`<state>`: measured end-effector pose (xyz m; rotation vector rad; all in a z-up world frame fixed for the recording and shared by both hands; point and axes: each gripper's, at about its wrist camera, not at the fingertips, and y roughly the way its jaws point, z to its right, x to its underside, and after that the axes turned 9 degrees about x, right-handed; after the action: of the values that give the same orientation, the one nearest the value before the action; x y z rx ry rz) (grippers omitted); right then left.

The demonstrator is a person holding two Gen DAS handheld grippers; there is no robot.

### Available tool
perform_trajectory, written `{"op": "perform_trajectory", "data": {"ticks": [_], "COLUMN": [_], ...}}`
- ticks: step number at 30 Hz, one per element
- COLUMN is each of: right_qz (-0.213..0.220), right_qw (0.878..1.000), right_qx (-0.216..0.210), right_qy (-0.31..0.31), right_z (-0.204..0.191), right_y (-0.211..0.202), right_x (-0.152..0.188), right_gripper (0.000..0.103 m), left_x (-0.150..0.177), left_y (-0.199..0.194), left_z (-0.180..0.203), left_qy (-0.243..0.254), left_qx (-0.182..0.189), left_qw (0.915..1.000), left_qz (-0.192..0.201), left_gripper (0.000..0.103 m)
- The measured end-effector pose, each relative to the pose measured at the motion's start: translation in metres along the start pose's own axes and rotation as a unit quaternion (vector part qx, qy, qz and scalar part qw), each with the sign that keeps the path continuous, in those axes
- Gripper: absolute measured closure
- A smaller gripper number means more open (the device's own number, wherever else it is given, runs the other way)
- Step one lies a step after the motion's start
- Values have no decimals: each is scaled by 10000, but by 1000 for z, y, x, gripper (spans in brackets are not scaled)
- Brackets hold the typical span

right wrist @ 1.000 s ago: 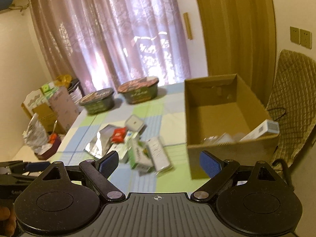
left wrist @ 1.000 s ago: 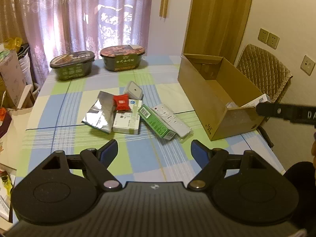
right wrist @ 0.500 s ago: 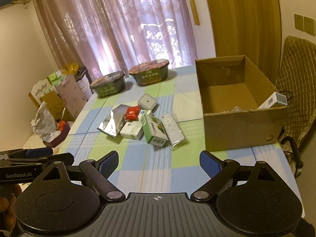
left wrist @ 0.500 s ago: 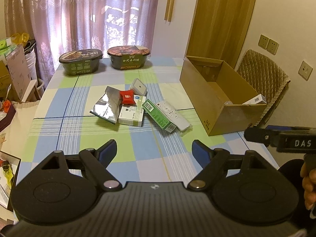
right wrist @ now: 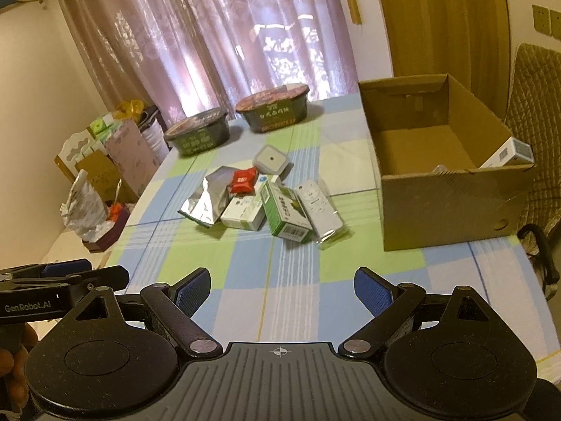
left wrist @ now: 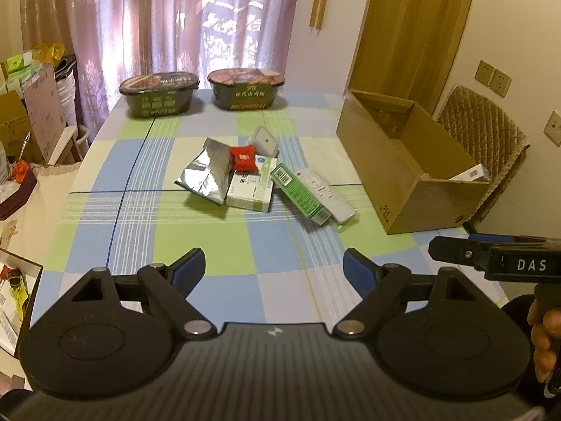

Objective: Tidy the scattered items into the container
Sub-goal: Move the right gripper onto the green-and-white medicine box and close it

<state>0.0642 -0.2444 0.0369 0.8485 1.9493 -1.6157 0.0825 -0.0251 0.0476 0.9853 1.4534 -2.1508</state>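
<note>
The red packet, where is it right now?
In both views the red packet lies mid-table atop the pile, overlapping the silver bag and the white box.

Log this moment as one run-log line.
left gripper: open, empty | right gripper: open, empty | pile: on table, untouched | box: open, white carton inside | phase: pre-grasp

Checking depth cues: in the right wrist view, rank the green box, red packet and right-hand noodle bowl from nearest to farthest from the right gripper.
From the right gripper:
1. Green box, centre, front of the pile.
2. Red packet, behind it, slightly left.
3. Noodle bowl, far table edge by the curtain.
</note>
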Motion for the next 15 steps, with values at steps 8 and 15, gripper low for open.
{"op": "perform_trajectory", "data": {"ticks": [8,15], "right_qz": [-193,-208], "right_qw": [9998,9995], "right_qx": [-76,-177], "right_qy": [4,-183], "right_z": [-4,-18], "right_y": [34,95], "right_x": [-6,-14], "right_gripper": [9,9], "left_x": [-2,-13], "left_y": [28,72], "left_z": [-19,-53], "left_qy": [-88,-127], "left_qx": [-43,-87], "left_qw": [9998,9995], "left_qz": [-144,-268], "left_gripper": [19,19]}}
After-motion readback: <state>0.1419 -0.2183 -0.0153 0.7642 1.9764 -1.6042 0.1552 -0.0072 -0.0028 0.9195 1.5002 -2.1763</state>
